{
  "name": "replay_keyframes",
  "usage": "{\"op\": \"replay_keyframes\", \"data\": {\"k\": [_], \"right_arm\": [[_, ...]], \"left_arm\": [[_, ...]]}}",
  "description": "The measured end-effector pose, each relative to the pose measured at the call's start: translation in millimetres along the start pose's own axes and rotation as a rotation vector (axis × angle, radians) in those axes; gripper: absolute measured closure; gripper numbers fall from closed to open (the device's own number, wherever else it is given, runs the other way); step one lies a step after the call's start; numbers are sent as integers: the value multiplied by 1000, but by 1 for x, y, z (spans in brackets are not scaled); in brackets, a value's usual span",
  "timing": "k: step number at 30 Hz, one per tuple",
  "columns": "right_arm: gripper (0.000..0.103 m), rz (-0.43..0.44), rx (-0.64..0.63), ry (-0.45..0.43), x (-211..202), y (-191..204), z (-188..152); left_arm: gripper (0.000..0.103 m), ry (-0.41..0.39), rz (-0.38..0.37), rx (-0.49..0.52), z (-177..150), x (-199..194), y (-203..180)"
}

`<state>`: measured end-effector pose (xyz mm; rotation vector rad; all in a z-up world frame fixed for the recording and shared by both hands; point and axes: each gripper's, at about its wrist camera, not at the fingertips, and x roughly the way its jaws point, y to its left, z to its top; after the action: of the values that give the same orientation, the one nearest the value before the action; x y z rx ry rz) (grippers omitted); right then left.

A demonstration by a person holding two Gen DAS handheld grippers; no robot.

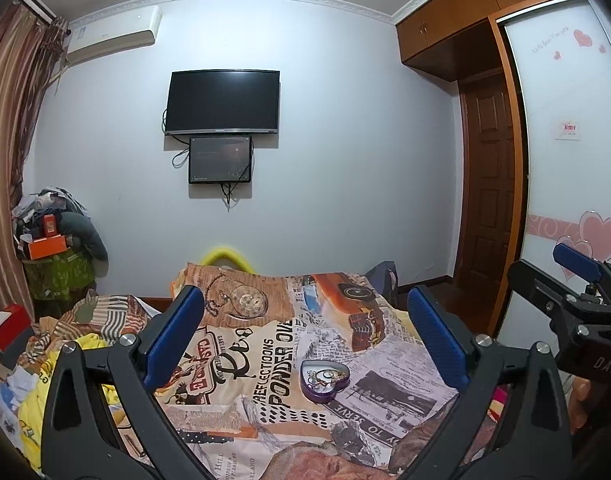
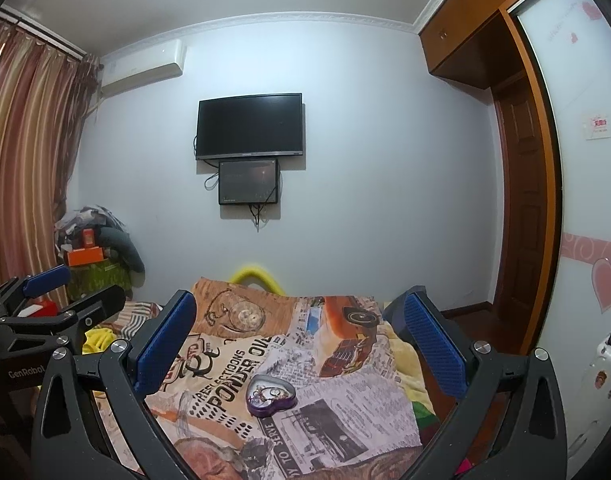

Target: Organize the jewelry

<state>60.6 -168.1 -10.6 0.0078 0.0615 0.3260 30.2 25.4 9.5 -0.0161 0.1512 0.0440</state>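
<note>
We hold the left gripper (image 1: 305,340) and the right gripper (image 2: 301,340) above the bed, both with fingers spread wide and holding nothing. Between them, the purple heart-shaped jewelry box (image 1: 324,381) lies open on the printed blanket (image 1: 265,360). Farther, a dark television (image 1: 223,102) hangs on the white wall (image 1: 345,160), curtains (image 2: 25,160) left, wardrobe (image 2: 525,160) right.

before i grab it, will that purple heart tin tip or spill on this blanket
The heart-shaped tin sits open with no lid, so the jewelry inside could spill if it tilts. It looks small and thin-walled, probably light. The rumpled blanket under it is soft, so a push would likely rock it rather than slide it.
</note>
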Motion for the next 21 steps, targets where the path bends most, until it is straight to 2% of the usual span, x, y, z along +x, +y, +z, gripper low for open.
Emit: {"op": "replay_keyframes", "data": {"k": [21], "right_arm": [[0,4,2,19,-2,1,2]], "left_arm": [[1,4,-9,-11,-1,-1,-3]]}}
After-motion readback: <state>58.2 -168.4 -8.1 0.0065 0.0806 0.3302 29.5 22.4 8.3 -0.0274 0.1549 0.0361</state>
